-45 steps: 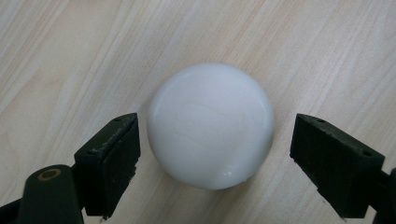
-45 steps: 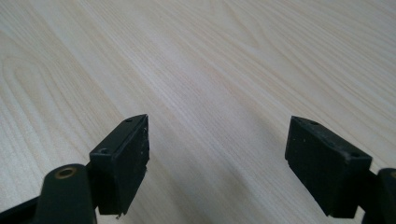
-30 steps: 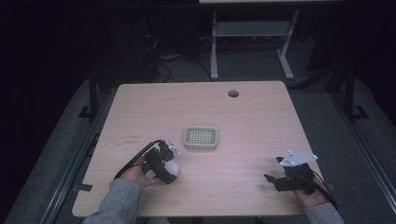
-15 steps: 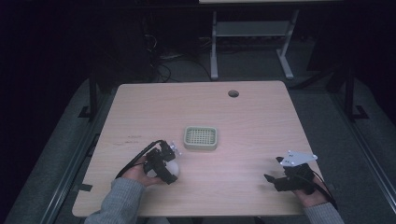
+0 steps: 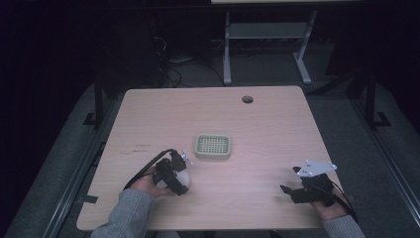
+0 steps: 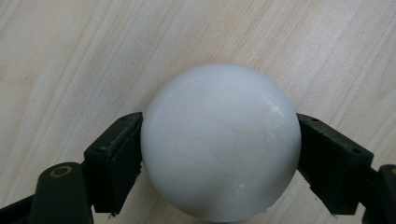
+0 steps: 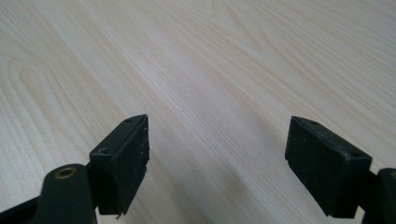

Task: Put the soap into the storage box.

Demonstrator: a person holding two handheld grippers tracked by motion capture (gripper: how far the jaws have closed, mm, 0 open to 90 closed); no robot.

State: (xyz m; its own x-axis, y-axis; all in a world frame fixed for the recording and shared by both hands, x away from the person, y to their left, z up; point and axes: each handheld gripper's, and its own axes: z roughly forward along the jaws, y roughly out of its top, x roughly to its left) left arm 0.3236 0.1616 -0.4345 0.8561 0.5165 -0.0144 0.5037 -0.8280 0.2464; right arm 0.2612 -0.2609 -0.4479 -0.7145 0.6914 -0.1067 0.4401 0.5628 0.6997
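Gripping one white ball [image 6: 219, 142], left claw [image 6: 219, 154], right claw [image 7: 217, 163] spread, one tray [image 5: 213, 147].

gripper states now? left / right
Left gripper: shut on the white ball, on the table.
Right gripper: open, holding nothing, just above the table.

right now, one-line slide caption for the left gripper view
Left tongs closed on a white ball just above the light wooden table.
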